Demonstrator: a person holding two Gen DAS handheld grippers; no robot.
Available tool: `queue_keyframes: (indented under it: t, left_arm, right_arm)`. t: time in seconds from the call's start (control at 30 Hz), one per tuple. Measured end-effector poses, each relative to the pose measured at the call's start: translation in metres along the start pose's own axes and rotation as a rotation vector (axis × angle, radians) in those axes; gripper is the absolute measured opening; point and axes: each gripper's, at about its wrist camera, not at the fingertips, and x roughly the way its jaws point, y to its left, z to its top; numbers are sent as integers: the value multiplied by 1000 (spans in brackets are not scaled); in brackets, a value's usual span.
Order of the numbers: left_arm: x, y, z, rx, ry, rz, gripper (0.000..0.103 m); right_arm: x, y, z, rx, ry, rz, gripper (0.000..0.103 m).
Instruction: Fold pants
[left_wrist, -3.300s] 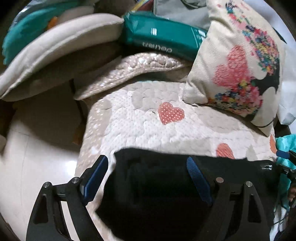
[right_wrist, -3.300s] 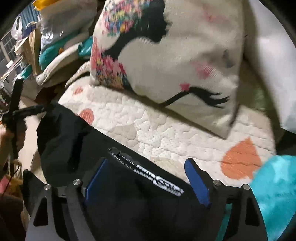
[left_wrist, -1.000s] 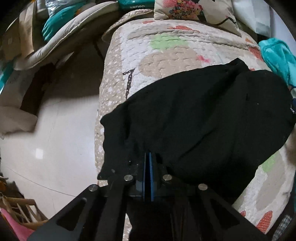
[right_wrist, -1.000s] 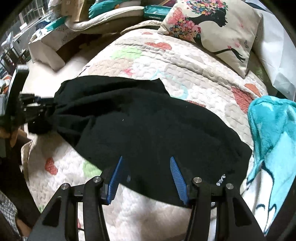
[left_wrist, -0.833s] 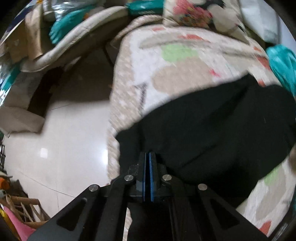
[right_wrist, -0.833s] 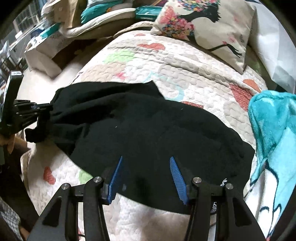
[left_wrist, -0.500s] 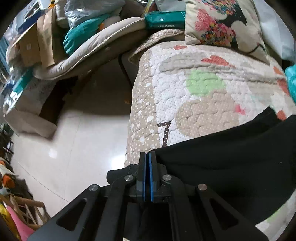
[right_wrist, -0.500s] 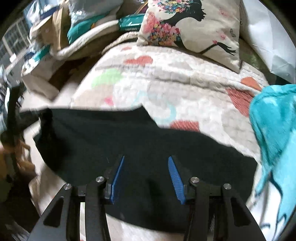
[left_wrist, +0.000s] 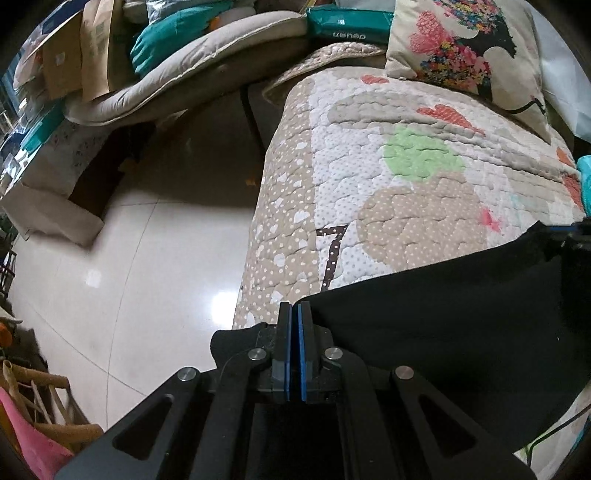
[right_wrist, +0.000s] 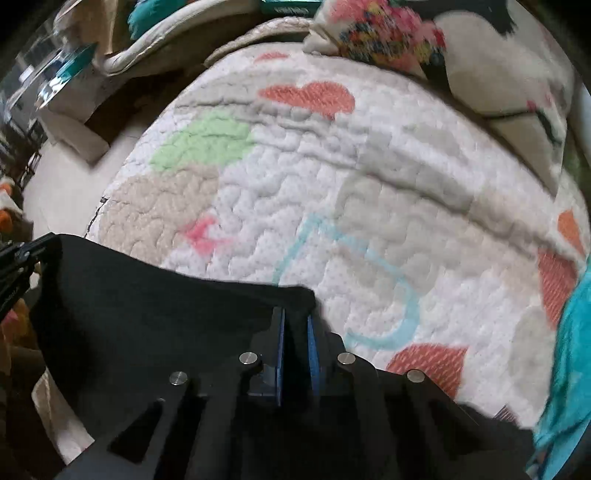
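The black pants (left_wrist: 461, 314) hang stretched between my two grippers above the quilted bed (left_wrist: 424, 206). My left gripper (left_wrist: 294, 314) is shut on one edge of the pants near the bed's left side. My right gripper (right_wrist: 294, 325) is shut on another edge of the pants (right_wrist: 147, 306), with black cloth pinched between its blue pads. The right gripper also shows at the right edge of the left wrist view (left_wrist: 576, 240). The left gripper shows at the left edge of the right wrist view (right_wrist: 18, 258). The right wrist view is blurred.
A floral cushion (left_wrist: 469, 48) lies at the head of the bed. A teal cloth (right_wrist: 569, 362) lies on the bed's right side. Glossy floor (left_wrist: 147, 277) lies left of the bed, with a padded mat, boxes (left_wrist: 62, 62) and a green pack (left_wrist: 347, 22) beyond.
My right gripper has shut on the pants' edge. Both grippers have lifted and pulled the pants back toward the near end, uncovering more quilt.
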Motion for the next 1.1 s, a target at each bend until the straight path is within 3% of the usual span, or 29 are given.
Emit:
queue_keyframes:
  t: [0.1,0.13,0.27,0.3,0.4,0.43,0.53,0.6,0.63,0.77,0.83,0.93,1.03,1.1]
  left_arm:
    - [10,1,6,-34,32,1,3]
    - [13,1,7,-43,40,5,3]
    - [30,5,10,-76,78,60,3]
    - [32,9,11,-94,89,56,3]
    - [30,27,12,-203,109,-35,3]
    - [26,34,13,-242,102,-72,3]
    - [6,61,13,-343,39,-122,9]
    - [-4,82,5,-416,-5,-119,22]
    - [-7,92,-2,-457,-14,-130,24]
    - [-10,131,-49,-681,10,-288,26]
    - [-13,141,-78,-790,7,-331,32]
    - [-10,136,-114,-926,25,-431,39]
    - [-5,121,-135,-997,57,-517,40]
    - [-5,113,-142,-1019,58,-547,45]
  right_arm:
    - [-1,-4,16,6,-19,-48,8]
    - [-1,-6,21,12,-30,-69,1]
    - [2,-19,43,80,-66,-189,1]
    - [3,-24,45,100,-61,-222,1]
    - [-5,-32,38,141,-67,-183,4]
    - [-10,-33,32,143,-74,-185,13]
    - [-28,-32,11,144,-106,-189,60]
    - [-38,-29,-4,142,-119,-181,63]
    - [-41,-27,-8,142,-117,-170,63]
    - [-47,-10,-14,146,-115,-81,63]
    - [-47,8,-10,129,-112,-5,63]
    - [-42,41,-1,98,-98,105,63]
    - [-33,85,10,50,-58,212,63]
    - [-27,114,17,4,-39,238,64]
